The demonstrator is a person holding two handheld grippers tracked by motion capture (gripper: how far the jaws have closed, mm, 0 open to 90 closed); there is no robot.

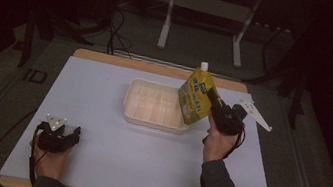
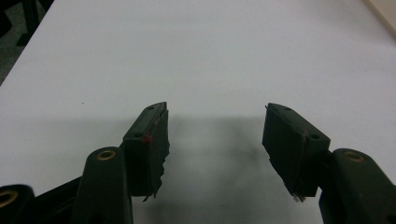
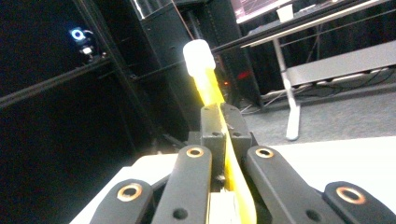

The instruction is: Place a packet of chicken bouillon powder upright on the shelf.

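The right claw [image 1: 214, 103], clamped on the flat yellow spouted drink pouch [image 1: 194, 98], holds it upright, cap up, over the right end of the white ribbed plastic tray [image 1: 155, 104], while the left claw [image 1: 68, 137] rests open on the desk [image 1: 105, 84].

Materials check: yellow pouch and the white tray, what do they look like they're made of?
Yellow pouch: looks like flexible laminated film, slightly glossy, with a hard white plastic cap; it pinches flat and thin in the right gripper. White tray: probably thin moulded plastic, matte to satin; ribbed floor, rounded rim. Could be foam; can't tell.
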